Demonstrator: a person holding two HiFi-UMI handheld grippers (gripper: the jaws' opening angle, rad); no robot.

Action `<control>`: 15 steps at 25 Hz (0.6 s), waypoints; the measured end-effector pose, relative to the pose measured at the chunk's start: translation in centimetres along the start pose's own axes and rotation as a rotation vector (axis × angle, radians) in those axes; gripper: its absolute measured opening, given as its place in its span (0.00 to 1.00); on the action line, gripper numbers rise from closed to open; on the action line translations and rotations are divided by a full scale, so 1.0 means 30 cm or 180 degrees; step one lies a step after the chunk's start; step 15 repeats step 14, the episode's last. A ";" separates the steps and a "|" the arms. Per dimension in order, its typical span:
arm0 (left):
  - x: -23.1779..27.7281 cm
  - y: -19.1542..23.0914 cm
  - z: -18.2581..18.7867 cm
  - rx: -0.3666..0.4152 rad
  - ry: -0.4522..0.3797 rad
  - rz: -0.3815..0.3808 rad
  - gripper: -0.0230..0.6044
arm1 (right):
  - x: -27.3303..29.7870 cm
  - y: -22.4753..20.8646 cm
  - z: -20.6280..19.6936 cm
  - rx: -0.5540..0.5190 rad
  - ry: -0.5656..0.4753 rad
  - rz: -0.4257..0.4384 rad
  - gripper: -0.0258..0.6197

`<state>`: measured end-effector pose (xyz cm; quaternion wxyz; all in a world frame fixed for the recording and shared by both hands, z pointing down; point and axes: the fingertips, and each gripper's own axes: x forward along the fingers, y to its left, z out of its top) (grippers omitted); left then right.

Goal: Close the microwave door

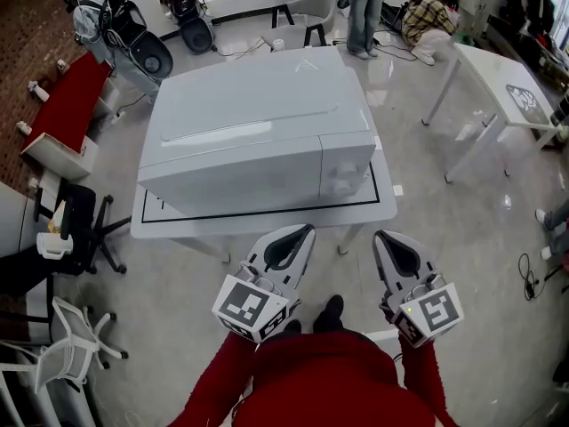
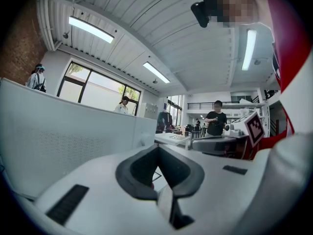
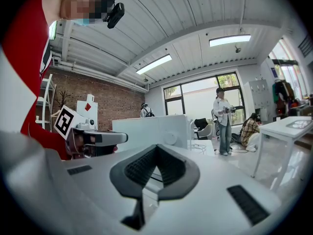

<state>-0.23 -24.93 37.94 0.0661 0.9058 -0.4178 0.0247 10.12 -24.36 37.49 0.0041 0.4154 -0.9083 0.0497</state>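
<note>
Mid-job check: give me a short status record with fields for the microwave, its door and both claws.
microwave: white, standing on the table, front toward the person
door: looks shut, flush with the front
left claw: shut, empty, short of the table edge
right claw: shut, empty, beside the left one
contact: neither claw touches the microwave

Red sleeves [image 1: 213,385]; white left claw [image 1: 308,229], right claw [image 1: 378,235]; 2 marker cubes [image 1: 252,308].
</note>
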 end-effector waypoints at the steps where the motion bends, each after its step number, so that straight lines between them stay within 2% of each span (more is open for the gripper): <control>1: 0.002 -0.001 -0.001 -0.0002 0.0004 0.0000 0.05 | 0.000 -0.002 0.000 0.0002 -0.0002 -0.0003 0.06; 7: 0.012 -0.008 0.000 0.0009 0.0012 -0.0005 0.05 | -0.007 -0.011 -0.012 0.0023 0.0060 -0.0008 0.06; 15: 0.020 -0.006 -0.006 0.0012 0.0023 0.0013 0.05 | -0.001 -0.020 0.003 -0.0017 -0.0036 0.0006 0.06</control>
